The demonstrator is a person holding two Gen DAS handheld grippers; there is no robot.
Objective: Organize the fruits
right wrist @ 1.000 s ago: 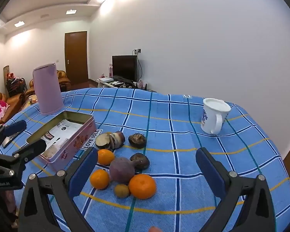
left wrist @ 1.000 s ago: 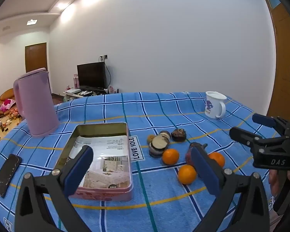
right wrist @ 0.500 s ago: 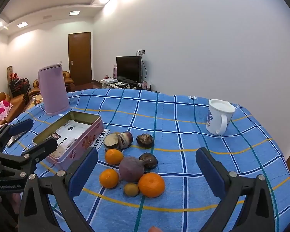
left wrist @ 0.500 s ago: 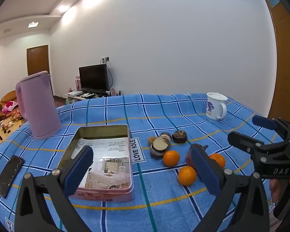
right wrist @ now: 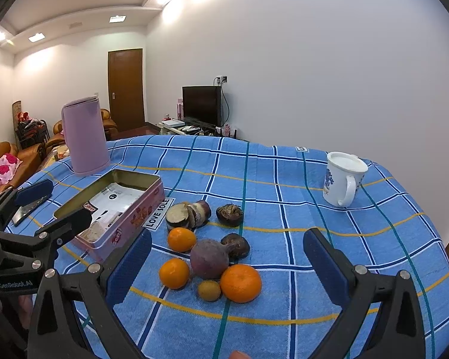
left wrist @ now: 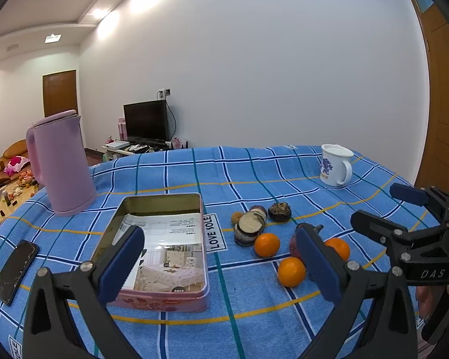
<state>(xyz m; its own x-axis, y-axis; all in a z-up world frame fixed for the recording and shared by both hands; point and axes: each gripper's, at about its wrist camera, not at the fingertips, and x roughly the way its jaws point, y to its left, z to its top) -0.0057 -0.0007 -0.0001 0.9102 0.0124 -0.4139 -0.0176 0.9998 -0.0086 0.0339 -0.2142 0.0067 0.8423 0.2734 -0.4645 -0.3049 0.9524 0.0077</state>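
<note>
Blue checked cloth (right wrist: 284, 323), fruit pile unmoved, both claws drawn back

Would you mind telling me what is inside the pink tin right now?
Only printed paper sheets line the pink tin; no fruit shows inside. Whatever lies beneath the sheets is covered.

Three oranges (right wrist: 240, 283), one tin (right wrist: 125, 224), one mug (right wrist: 343, 179), one kettle (right wrist: 85, 140), one phone (left wrist: 15, 267)
</note>
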